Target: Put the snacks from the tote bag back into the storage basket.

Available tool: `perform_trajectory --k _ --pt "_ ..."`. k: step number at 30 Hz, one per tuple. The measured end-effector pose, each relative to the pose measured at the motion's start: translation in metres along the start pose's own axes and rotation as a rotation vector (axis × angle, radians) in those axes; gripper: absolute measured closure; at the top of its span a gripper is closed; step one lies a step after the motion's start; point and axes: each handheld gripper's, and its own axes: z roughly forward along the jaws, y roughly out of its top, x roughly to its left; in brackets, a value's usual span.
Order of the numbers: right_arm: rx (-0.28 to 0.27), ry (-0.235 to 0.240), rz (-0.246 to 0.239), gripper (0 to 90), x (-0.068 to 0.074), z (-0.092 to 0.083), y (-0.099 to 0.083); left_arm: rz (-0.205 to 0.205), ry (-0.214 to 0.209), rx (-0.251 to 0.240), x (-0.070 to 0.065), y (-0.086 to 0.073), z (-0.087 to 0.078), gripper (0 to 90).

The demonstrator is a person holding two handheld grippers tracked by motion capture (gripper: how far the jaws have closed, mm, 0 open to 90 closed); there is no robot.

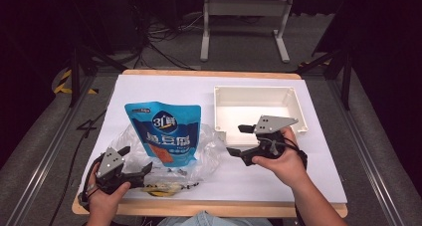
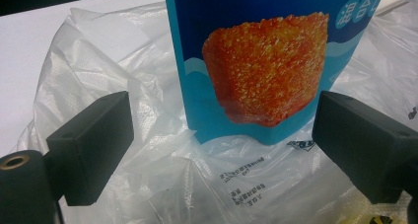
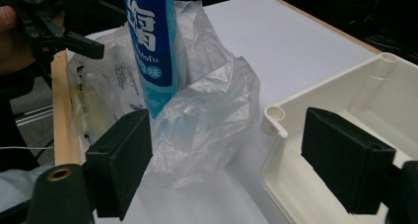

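Observation:
A blue snack pouch (image 1: 164, 134) with an orange food picture stands upright inside a crumpled clear plastic bag (image 1: 211, 149) at the table's left middle. My left gripper (image 1: 135, 159) is open at the bag's near left corner. In the left gripper view its jaws (image 2: 222, 145) frame the pouch (image 2: 266, 61) and the bag (image 2: 113, 51), pressing on neither. My right gripper (image 1: 236, 139) is open too, holding nothing, hovering between the bag and the white bin and pointing left. In the right gripper view the pouch (image 3: 150, 41) and bag (image 3: 212, 110) lie beyond its jaws (image 3: 226, 155).
An empty white plastic bin (image 1: 298, 111) sits at the back right, its near corner (image 3: 276, 115) close to my right jaw. A yellow item (image 1: 161, 188) lies under the bag near the table's wooden front edge (image 1: 224, 207). White tabletop (image 1: 164, 89) stretches behind the pouch.

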Motion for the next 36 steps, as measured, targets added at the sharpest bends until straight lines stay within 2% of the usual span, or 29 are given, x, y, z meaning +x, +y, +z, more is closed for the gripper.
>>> perform_trajectory --k 5,9,20,30,36 --pt "-0.031 0.025 0.008 18.2 0.002 0.009 0.009 0.008 0.001 -0.004 -0.001 0.0 0.0 9.6" --pt "-0.074 0.021 -0.004 19.0 0.007 0.019 0.015 0.019 -0.006 -0.004 -0.003 0.0 0.0 9.6" --pt "-0.069 0.053 -0.022 17.6 0.009 0.038 0.028 0.028 -0.014 -0.001 -0.003 0.0 0.001 10.1" --pt "-0.077 0.088 -0.028 11.7 0.012 0.06 0.036 0.021 -0.015 -0.001 -0.003 -0.001 0.001 10.0" --pt "-0.08 0.101 -0.056 11.3 0.017 0.076 0.043 0.022 -0.017 0.001 -0.002 -0.001 0.001 10.0"
